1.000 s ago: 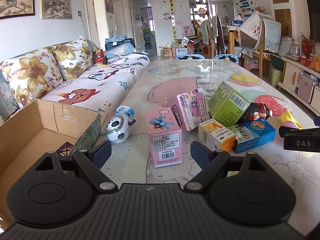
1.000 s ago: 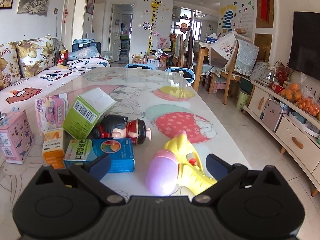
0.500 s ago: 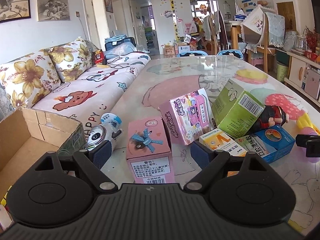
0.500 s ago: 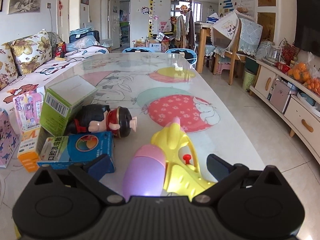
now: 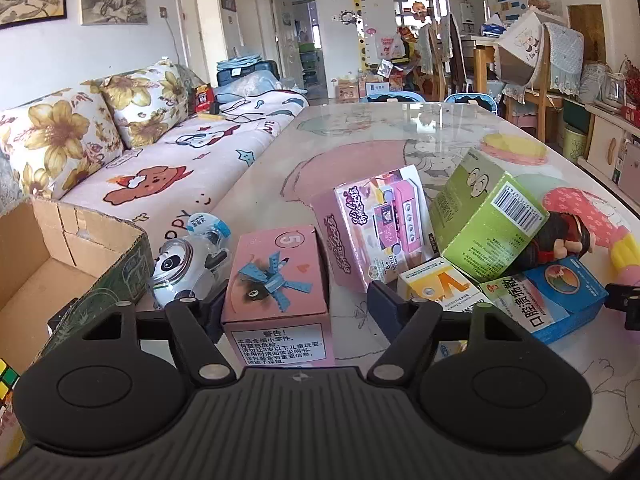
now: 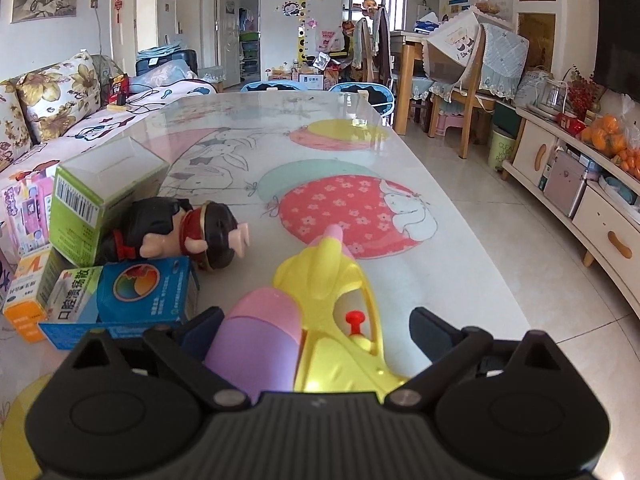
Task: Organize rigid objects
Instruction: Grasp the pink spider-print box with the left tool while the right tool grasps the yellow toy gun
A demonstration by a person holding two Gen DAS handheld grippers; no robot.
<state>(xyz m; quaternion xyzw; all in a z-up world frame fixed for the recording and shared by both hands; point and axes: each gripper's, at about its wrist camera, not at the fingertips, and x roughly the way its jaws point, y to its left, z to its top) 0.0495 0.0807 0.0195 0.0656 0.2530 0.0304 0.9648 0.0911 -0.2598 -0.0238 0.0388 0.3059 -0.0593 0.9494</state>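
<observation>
Pink box upright on table between closing left gripper jaws, right pad apart; toy water gun lying between closing, not yet gripping right gripper jaws.

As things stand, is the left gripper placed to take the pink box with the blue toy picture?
Probably yes: the left gripper already straddles the pink box, its jaws just closing, nothing between them but the box.

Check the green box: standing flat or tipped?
Tipped: the green box leans on the doll and the smaller cartons, not flat on the table.
</observation>
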